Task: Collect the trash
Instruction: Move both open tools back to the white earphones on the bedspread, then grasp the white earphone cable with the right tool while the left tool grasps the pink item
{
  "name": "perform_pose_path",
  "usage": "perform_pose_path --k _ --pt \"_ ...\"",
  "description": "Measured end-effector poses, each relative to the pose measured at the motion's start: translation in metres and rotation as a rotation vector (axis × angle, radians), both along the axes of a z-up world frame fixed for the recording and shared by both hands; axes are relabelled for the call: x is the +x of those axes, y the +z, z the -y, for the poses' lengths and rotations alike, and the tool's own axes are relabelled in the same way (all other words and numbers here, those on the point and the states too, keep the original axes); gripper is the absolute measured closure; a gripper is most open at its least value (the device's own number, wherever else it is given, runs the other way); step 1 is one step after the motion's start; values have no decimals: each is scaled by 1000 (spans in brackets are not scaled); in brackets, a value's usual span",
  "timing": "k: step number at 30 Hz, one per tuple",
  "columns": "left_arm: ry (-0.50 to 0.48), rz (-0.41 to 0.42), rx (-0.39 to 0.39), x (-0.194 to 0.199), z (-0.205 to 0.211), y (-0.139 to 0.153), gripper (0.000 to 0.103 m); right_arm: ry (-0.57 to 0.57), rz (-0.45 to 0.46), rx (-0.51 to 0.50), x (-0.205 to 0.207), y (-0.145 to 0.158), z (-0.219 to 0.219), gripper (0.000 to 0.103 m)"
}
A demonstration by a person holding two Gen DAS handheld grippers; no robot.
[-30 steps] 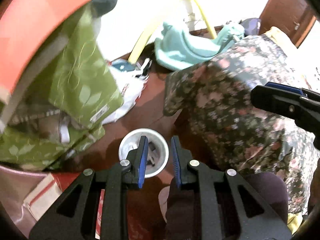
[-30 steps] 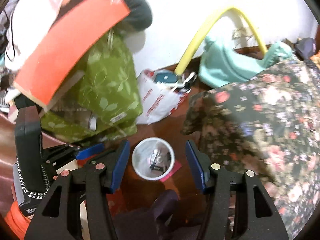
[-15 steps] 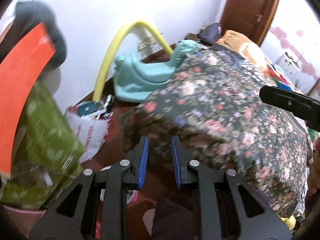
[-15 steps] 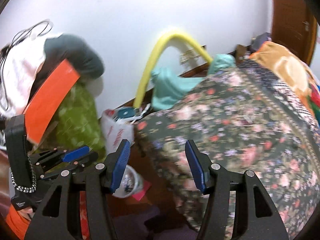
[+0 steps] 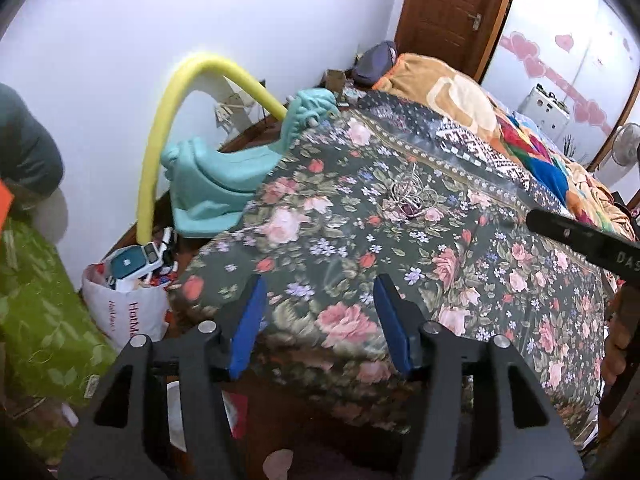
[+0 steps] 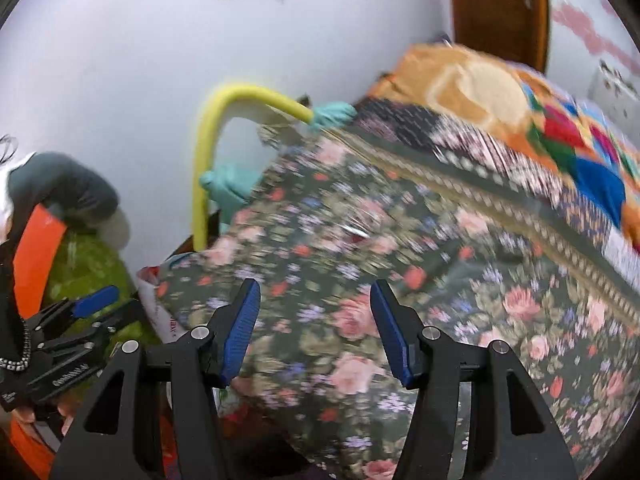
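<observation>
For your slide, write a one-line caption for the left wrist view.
Open left tongs hover over a floral bedspread bearing tangled cord.

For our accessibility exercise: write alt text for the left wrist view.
An open hand-held gripper points at a bed under a dark floral bedspread with a tangled cord on it. A full white bag sits on the floor left.

A lived-in home bedroom: a bed [image 5: 400, 216] under a floral cover (blankets piled behind), a wooden door [image 5: 448, 12], and a teal toy rocker [image 5: 224, 184] along the bed's far edge.
</observation>
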State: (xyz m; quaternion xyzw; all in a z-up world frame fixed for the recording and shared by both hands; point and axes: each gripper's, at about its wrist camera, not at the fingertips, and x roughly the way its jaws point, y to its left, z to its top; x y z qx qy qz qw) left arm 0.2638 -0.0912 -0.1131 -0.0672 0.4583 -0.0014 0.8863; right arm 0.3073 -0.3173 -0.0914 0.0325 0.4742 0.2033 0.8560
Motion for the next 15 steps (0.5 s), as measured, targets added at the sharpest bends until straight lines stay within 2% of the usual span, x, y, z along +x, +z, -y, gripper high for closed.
perform_pose_path --k 4,8,12,15 --pt "-24 -29 2 26 10 -21 48 -58 -76 17 25 -32 24 50" --pt "-44 -50 -6 55 19 -41 48 -79 -105 21 47 -50 35 50" --pt "-57 -57 -22 82 26 -55 48 -75 -126 42 74 -64 32 50" --pt "-66 -51 0 100 32 -65 48 -61 -140 52 96 -75 21 50"
